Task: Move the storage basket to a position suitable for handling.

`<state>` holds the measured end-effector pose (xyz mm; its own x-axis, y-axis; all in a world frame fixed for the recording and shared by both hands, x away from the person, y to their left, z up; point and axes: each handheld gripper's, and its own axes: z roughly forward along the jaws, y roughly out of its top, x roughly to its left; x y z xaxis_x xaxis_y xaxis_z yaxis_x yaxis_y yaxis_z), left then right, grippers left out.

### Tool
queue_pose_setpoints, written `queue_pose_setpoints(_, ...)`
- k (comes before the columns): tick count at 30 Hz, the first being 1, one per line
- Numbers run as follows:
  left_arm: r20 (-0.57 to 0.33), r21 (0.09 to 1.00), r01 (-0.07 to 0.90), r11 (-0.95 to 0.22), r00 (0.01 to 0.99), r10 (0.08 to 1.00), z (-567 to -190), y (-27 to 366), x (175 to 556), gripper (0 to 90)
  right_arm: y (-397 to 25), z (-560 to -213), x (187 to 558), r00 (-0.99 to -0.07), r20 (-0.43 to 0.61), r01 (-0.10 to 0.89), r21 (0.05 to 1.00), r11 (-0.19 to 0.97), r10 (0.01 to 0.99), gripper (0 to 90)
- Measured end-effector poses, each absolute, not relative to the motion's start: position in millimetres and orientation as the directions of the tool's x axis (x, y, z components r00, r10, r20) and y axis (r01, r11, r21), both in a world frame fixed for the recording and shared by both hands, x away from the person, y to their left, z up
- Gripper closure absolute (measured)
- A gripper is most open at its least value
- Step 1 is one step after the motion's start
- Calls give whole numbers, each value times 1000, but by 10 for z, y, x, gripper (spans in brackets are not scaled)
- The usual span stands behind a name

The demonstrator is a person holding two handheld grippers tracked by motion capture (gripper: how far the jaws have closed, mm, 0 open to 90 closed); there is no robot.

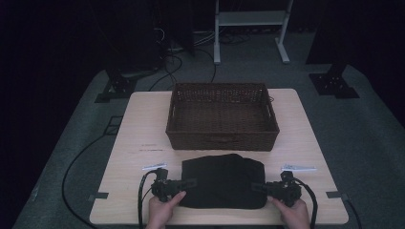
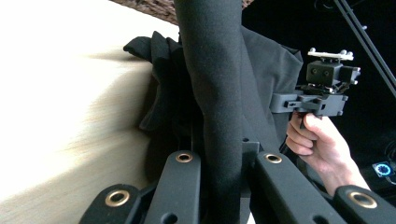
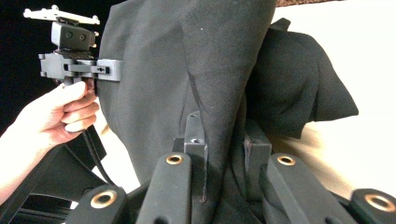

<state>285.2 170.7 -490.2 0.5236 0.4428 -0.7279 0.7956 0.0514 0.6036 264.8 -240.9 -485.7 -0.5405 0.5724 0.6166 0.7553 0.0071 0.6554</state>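
Pinched the black cloth (image 1: 223, 180) at opposite edges, left claw (image 1: 188, 182) and right claw (image 1: 258, 186) each clamping fabric (presumably for lifting toward the basket (image 1: 222, 138)); lay on the surface (image 1: 143, 124).

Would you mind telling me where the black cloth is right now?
In the high view the black cloth lies on the table's near edge, just in front of the wicker basket, gripped between the left gripper and right gripper.
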Motion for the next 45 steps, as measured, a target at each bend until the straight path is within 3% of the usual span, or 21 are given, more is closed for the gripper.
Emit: queue_pose_setpoints(45, -690, 691, 719, 76, 626, 363, -4249, 1685, 2797, 838, -2429, -4261, 2587, -632, 587, 670, 742, -26, 506, 772)
